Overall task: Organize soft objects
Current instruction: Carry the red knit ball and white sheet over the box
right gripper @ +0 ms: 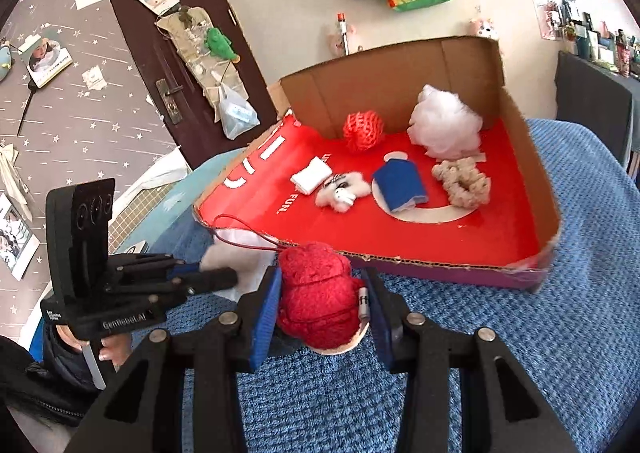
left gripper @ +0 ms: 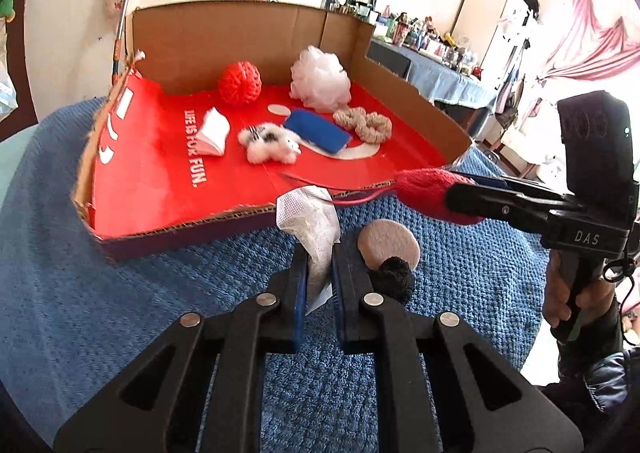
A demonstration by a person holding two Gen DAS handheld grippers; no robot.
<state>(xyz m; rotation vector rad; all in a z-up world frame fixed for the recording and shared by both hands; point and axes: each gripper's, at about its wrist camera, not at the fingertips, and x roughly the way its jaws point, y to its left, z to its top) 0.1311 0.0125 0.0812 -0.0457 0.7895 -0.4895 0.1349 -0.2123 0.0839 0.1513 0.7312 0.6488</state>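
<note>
**Before the red box, both grippers loaded**

On the blue blanket [left gripper: 120, 293], the left gripper [left gripper: 316, 253] pinches a white mesh cloth [left gripper: 310, 219] between its fingers; the right gripper [right gripper: 320, 293], marked "DAS", clamps a red yarn toy [right gripper: 316, 293]. Both hover near the cardboard box [left gripper: 240, 33], printed "LIFE IS FOR FUN."

The left gripper [left gripper: 318, 253] points forward and slightly down, its jaws closed tight on a white mesh cloth [left gripper: 310, 219] that sticks up between them. The right gripper [right gripper: 320, 293] also points forward, its jaws clamped on either side of a red knitted toy [right gripper: 316, 293]. The two grippers sit side by side, close together. A bare hand [left gripper: 560, 293] wraps around the right gripper's handle, and another hand [right gripper: 110, 345] grips the left one's.
</note>
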